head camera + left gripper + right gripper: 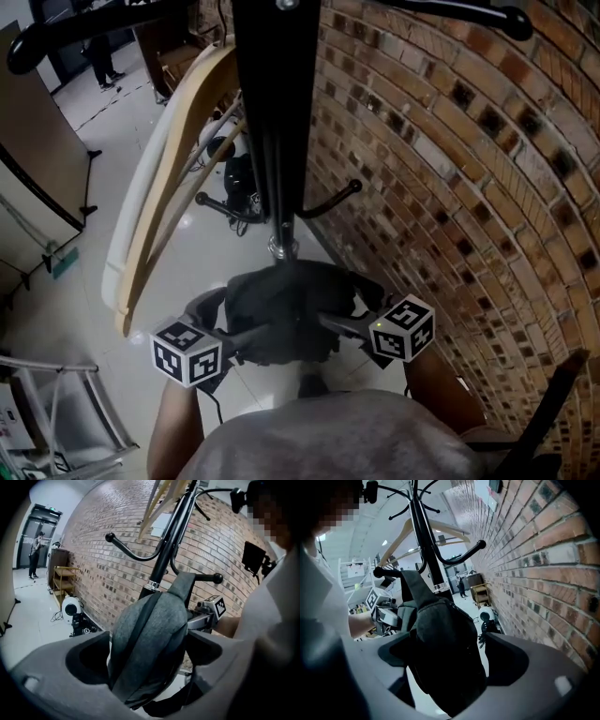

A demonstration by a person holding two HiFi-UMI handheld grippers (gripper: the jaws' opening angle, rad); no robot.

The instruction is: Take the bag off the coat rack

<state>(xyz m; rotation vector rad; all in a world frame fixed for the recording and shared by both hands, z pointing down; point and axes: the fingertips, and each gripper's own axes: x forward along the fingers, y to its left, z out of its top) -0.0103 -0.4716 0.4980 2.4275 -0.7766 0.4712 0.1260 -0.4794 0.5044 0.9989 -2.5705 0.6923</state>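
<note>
A dark grey sling bag (pixel 281 309) hangs low on the black coat rack (pixel 277 122), close to its pole. The bag's strap (pixel 183 585) runs up over a ball-tipped hook (pixel 216 578). My left gripper (pixel 239 337) reaches in from the left and my right gripper (pixel 328 323) from the right. In the left gripper view, the bag (pixel 150 644) fills the gap of the left gripper (pixel 150 667), whose jaws stand wide. In the right gripper view, the bag (pixel 445 653) likewise hangs inside the widely spread right gripper (pixel 445 667). Neither gripper visibly squeezes the bag.
A brick wall (pixel 469 187) runs close along the right. Wooden hangers (pixel 159 187) hang from the rack on the left, and another lower hook (pixel 328 202) sticks out toward the wall. A white round device (pixel 71 606), cables and a wooden shelf (pixel 63 581) sit by the wall. A person (pixel 34 555) stands far off.
</note>
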